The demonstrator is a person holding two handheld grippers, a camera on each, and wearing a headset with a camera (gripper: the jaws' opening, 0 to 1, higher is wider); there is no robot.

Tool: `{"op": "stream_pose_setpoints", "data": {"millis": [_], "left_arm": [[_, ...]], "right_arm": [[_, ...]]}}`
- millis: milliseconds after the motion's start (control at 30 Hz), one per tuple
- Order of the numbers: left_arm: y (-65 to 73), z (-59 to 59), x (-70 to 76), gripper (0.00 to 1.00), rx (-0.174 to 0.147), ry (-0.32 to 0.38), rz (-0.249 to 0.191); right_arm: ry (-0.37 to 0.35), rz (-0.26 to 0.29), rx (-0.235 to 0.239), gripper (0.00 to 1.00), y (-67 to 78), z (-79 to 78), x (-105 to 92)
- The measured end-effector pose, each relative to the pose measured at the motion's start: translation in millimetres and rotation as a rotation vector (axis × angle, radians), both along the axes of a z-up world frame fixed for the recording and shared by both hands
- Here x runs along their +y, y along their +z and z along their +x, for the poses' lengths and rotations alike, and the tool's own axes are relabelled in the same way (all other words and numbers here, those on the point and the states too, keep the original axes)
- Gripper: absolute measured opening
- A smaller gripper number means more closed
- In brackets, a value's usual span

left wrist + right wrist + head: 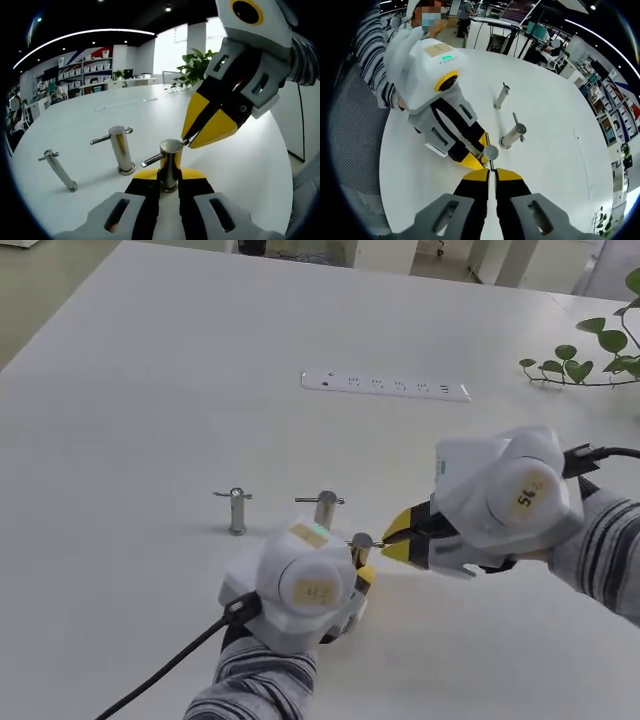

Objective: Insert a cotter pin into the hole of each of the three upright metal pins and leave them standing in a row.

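1. Third pin (pixel 170 152): upright on the table (pixel 250 165), shank clamped low in the left gripper (pixel 170 176) jaws.
2. Cotter pin (pixel 151 161): level, crossing the upright's axis at its hole; head end pinched in the right gripper (pixel 491 172) jaws, which are shut (push line runs straight along them).
3. Middle pin (pixel 121 150) and far pin (pixel 59 170): cottered and standing free beyond.

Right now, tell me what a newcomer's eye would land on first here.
The left gripper clamps the nearest metal pin upright while the right gripper holds a cotter pin in its hole. Left of them in the head view stand a middle pin and an end pin, both already fitted.
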State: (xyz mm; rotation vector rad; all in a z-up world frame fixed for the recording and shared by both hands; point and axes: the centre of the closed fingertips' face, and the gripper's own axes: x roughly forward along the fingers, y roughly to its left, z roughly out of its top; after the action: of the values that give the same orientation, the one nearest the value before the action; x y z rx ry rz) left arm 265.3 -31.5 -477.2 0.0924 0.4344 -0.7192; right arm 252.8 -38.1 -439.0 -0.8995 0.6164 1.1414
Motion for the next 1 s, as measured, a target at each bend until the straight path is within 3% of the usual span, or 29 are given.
{"op": "stream_pose_setpoints", "data": {"millis": [533, 667, 700, 733, 800, 900, 1000], "left_arm": [[-1.5, -0.1, 0.1, 0.10, 0.008, 0.014, 0.002], [-5.4, -1.2, 0.6, 0.10, 0.016, 0.007, 0.031], [-10.1, -3.0, 1.9, 0.11, 0.027, 0.000, 0.057], [-8.8, -1.8, 2.6, 0.13, 0.021, 0.005, 0.050], [-6.7, -3.3, 3.8, 0.18, 0.051, 0.004, 0.024], [-1.1, -4.5, 6.2, 0.24, 0.027, -0.022, 0.044], [5.4, -6.2, 8.0, 0.30, 0.023, -0.039, 0.031]], "right_arm": [[-0.007, 0.003, 0.011, 0.00, -0.6, 0.0, 6.7], [-0.012, 0.008, 0.016, 0.00, -1.2, 0.0, 7.4], [-0.011, 0.008, 0.018, 0.00, -1.6, -0.4, 7.6], [-0.009, 0.007, 0.020, 0.00, -1.8, -0.9, 7.8], [-0.007, 0.006, 0.018, 0.00, -2.1, -0.7, 8.0], [-0.006, 0.001, 0.019, 0.00, -3.2, -0.2, 7.8], [-0.006, 0.004, 0.027, 0.02, -2.9, -0.3, 8.8]]}}
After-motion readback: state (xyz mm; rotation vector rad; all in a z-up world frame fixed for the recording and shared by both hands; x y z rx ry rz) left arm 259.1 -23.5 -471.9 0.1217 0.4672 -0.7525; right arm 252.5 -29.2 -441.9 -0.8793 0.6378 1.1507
